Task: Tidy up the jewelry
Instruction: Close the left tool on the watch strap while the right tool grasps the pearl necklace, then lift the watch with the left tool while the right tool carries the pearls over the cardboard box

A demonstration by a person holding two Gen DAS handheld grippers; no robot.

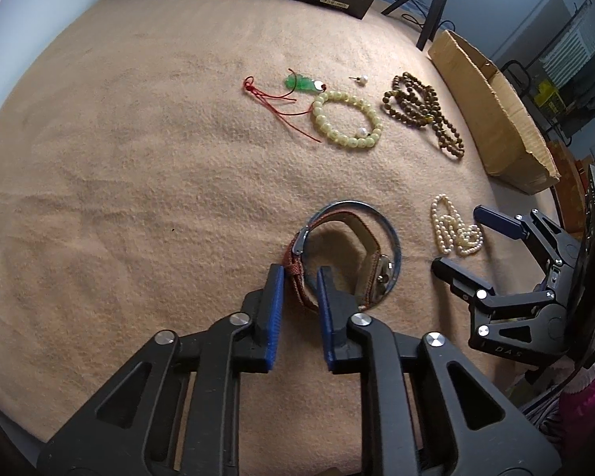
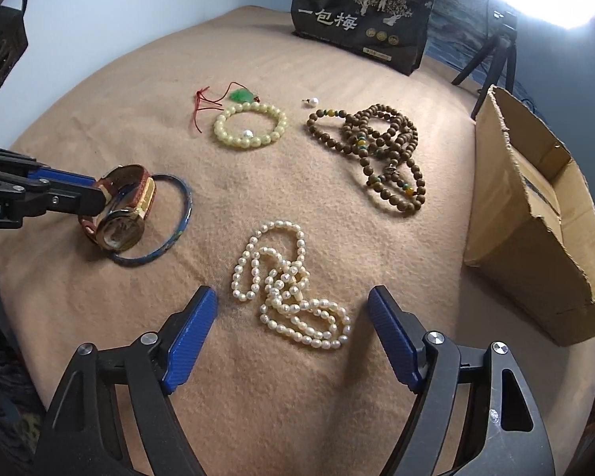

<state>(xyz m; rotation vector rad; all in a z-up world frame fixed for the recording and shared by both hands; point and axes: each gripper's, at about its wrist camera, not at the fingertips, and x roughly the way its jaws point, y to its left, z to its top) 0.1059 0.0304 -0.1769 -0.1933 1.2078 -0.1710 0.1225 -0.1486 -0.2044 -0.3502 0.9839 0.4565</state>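
A tan felt cloth covers the counter, with jewelry spread across it.

At nine o'clock in the right wrist view, the left tongs are closed on the brown strap of a wristwatch. The watch stands on edge, its round face turned outward, inside a thin blue bangle that lies flat around it.

Toward eleven o'clock, a green jade pendant on a red cord lies just beside a ring-shaped bracelet of pale yellow beads, with a single white pearl at the inner edge of that ring.

At the centre, a white pearl necklace lies in loose loops. The right tongs hang over it with their blue fingers spread wide, one on each side of the strand, gripping nothing.

At twelve o'clock sits a small pearl earring, and behind it a black pouch with white Chinese characters.

At one o'clock lies a heap of brown wooden prayer beads. At three o'clock an open cardboard box rests at the cloth's edge.
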